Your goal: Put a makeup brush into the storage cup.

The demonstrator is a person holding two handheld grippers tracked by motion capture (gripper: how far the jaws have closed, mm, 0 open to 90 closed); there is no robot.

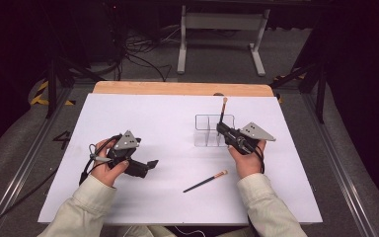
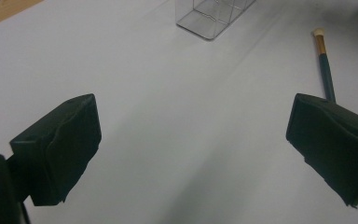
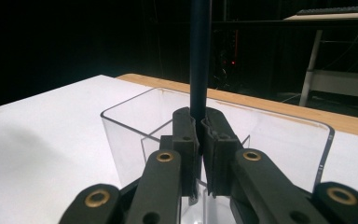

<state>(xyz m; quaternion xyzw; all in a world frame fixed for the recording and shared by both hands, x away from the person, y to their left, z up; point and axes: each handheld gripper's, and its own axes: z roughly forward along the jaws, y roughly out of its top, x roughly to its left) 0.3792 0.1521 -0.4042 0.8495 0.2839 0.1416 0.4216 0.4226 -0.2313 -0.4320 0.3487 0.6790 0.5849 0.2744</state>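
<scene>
Directly under the right claw point(image 1: 220, 127) sits the organizer point(image 1: 202, 120); it grips a brush point(image 3: 200, 56) upright (left claw point(image 2: 191, 154) gapes, idle).

Surface point(image 1: 143, 118): white sheet over wood top, bare wood strip point(image 1: 177, 88) along your far edge. Items resting on it: 1x clear plastic organizer point(image 1: 208, 137), w/ dividers, right of centre; 1x makeup brush point(image 1: 206, 181), dark handle, pale tip, lying flat nr your right forearm, apart from organizer.
</scene>
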